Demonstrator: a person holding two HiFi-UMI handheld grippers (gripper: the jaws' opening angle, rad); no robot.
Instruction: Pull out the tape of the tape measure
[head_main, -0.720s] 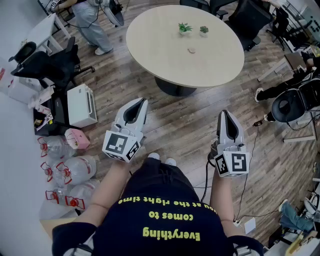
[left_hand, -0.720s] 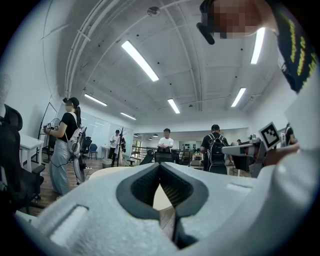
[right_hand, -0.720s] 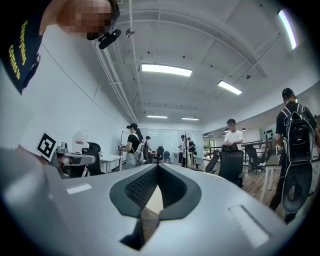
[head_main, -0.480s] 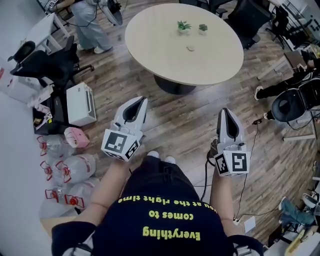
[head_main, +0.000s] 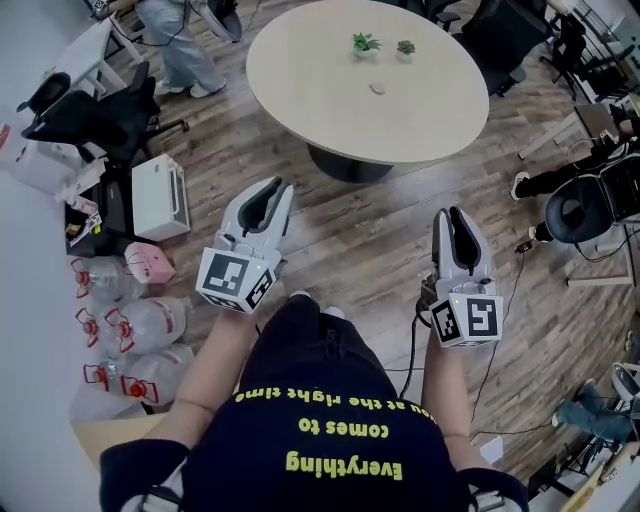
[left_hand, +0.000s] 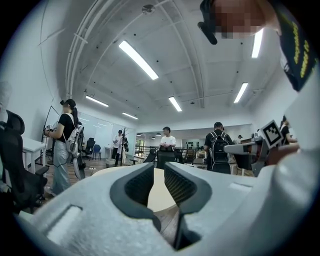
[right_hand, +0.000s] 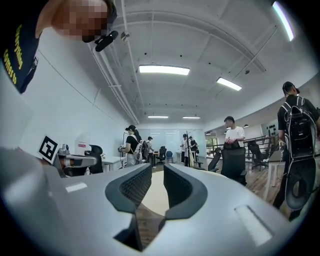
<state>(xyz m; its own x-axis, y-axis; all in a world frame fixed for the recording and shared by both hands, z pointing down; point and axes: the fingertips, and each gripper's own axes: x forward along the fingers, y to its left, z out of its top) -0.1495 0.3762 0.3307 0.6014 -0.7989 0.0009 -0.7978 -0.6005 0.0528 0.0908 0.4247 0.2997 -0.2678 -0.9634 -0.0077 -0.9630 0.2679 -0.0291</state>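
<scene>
While the person holds both level, the left gripper (head_main: 272, 190) has its jaws a narrow gap apart with nothing between them. Same deal with the right gripper (head_main: 455, 212): small gap, empty. Ahead of both, well apart, is one round table (head_main: 330, 100). On it there's one small pale object (head_main: 378, 89) on the side nearer the grippers. It could be the tape measure, but it's too small to tell. Just beyond it stand two little potted plants (head_main: 365, 43) (head_main: 405, 47).

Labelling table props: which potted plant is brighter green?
The left plant in the head view, with spiky bright leaves; the right plant is darker and compact.
</scene>
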